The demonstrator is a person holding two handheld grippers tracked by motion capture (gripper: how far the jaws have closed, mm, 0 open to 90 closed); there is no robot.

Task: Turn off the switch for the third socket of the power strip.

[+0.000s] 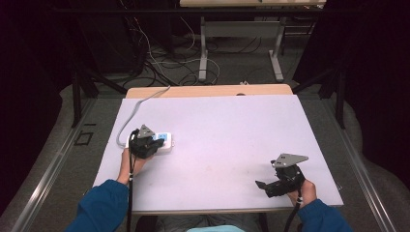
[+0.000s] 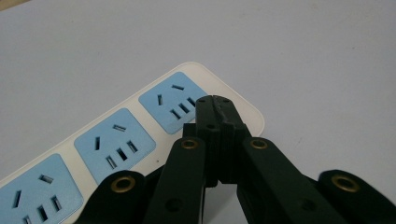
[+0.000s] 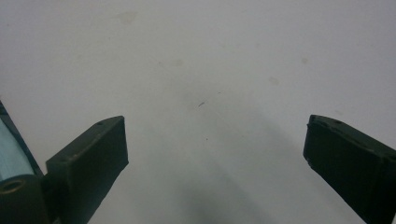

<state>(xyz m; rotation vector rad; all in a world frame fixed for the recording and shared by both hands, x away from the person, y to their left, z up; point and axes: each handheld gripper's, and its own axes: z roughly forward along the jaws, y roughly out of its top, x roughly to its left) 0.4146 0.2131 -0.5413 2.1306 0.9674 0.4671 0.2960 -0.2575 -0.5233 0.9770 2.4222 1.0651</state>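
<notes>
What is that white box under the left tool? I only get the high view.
Observer: A power strip; the left gripper view shows three blue sockets on it.
Operator: Is the tool holding it?
Observer: No. The left tool has its jaws shut together, tips by the end socket; contact I can't tell.
Operator: And the other one?
Observer: The right tool stands wide open, with bare table between its jaws.

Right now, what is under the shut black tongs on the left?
Under the left tongs lies a white power strip with blue sockets, on the white table. The tongs cover part of its end.
</notes>
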